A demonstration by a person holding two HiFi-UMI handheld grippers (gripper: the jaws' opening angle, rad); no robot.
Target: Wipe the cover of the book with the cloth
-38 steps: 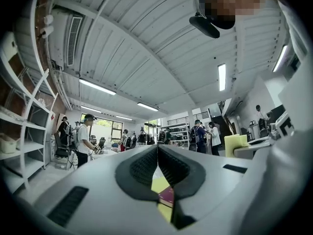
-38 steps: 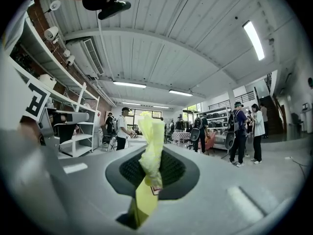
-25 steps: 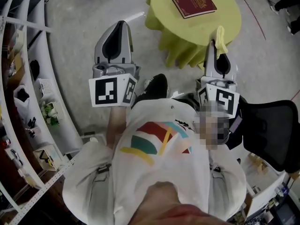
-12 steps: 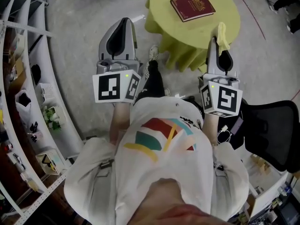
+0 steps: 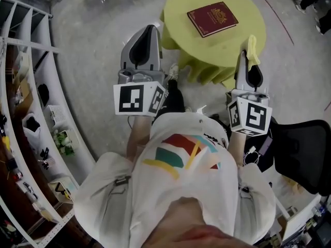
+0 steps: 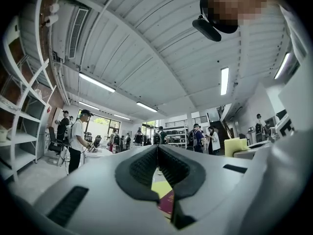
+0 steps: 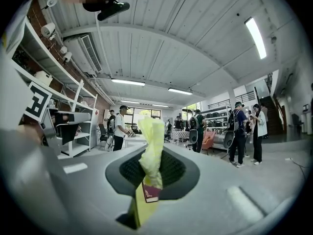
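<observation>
Pinching the cloth in the right gripper, jaws clamped on its lower part, with a yellow tuft left standing above the tips. Carrying nothing in the left gripper, jaws pressed together and empty. Holding both roughly level and aimed toward the table, the right at its near right edge, the left just beside its near left edge, over the floor. Touching nothing on the table with either one. Looking past the tips to the book: dark red, cover up, flat about the middle of the table top, apart from the cloth. Standing at the table's near side, with shelves well off to its left and a black chair off its near right.

Judging by that: in the approach step, cloth in grip, with wiping not yet begun. Next, probably: bring the right gripper in over the table, tip it down to lay the loose cloth on the cover rather than the hard tips, then sweep across. Likely worth resting the closed left gripper on a corner of the book to stop any sliding. Also worth keeping the clamp firm, given so little cloth free past the tips.
</observation>
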